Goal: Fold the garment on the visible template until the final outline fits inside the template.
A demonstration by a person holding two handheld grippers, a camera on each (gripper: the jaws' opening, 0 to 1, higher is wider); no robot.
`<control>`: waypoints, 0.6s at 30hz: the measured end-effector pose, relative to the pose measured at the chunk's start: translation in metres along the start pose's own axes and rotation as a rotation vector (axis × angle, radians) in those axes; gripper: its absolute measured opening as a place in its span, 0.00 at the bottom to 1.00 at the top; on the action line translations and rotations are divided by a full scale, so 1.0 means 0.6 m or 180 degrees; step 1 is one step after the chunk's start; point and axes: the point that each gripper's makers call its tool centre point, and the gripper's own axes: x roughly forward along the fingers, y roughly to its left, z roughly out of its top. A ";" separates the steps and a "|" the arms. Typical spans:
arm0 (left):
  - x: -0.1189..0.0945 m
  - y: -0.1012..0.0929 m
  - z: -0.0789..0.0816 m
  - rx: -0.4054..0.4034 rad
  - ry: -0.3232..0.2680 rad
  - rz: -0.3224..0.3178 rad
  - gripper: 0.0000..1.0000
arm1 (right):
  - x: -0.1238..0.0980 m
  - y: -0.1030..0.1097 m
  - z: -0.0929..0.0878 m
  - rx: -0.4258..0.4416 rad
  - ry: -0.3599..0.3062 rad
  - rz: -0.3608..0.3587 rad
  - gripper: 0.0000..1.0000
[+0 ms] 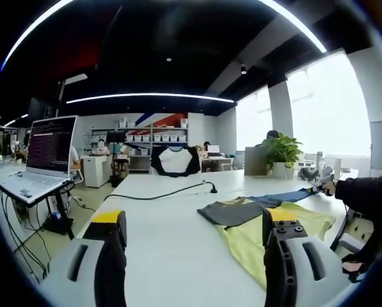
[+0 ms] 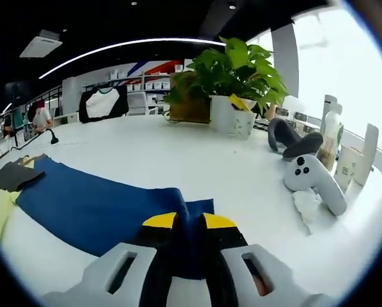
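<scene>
A garment lies on the white table (image 1: 159,243), made of a yellow part (image 1: 248,240), a dark grey part (image 1: 232,211) and a blue part (image 1: 277,198). My left gripper (image 1: 194,220) hovers open above the table, just short of the garment's grey end, with nothing between its jaws. Over at the far right my right gripper (image 1: 320,181) holds the end of the blue part. In the right gripper view my right gripper (image 2: 190,225) is shut on the edge of the blue fabric (image 2: 95,204), which stretches left to the grey part (image 2: 15,176).
An open laptop (image 1: 43,160) stands on a stand at the left, with a black cable (image 1: 172,192) across the table behind the garment. A potted plant (image 2: 232,77), grey and white controllers (image 2: 312,176) and bottles (image 2: 331,137) sit near the right gripper. A black sleeve (image 1: 366,195) reaches in.
</scene>
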 end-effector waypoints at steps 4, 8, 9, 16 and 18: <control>0.000 0.006 0.003 -0.0001 -0.0025 0.0030 0.92 | 0.001 0.000 0.001 0.0013 -0.0009 -0.0021 0.02; -0.001 0.006 0.001 0.0032 0.0005 0.0018 0.92 | 0.001 -0.001 0.002 -0.0014 -0.0006 -0.0065 0.01; -0.001 0.005 0.002 0.0049 0.0002 0.0015 0.92 | 0.001 0.000 0.002 -0.0131 0.0017 -0.0066 0.00; -0.003 0.010 0.003 0.0149 0.0022 0.0062 0.98 | -0.002 0.004 0.001 -0.0102 0.0060 -0.0146 0.00; -0.004 0.013 0.004 0.0159 0.0019 0.0085 0.99 | -0.004 0.004 0.001 0.0062 0.0101 -0.0158 0.00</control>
